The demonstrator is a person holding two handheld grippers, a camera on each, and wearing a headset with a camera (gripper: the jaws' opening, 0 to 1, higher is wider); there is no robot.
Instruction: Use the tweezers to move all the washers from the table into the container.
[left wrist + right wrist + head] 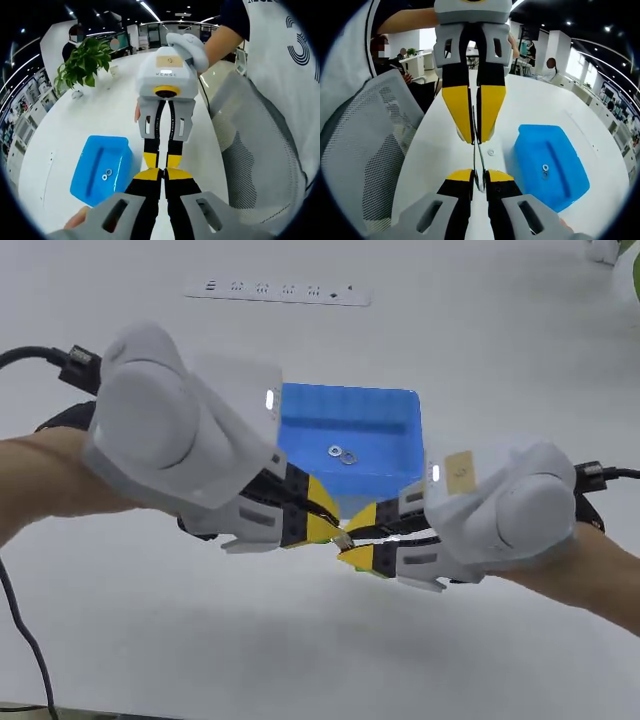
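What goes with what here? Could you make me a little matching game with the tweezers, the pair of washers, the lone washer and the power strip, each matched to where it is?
Things:
1. tweezers
2. pair of washers
3. lone washer
4. power strip

Places:
A. on the white table, near the blue container
B. on the table's far side, beyond the blue container
C. between the jaws of the left gripper and right gripper
D. inside the blue container

Pairs: 1-C, 2-D, 3-A, 4-B
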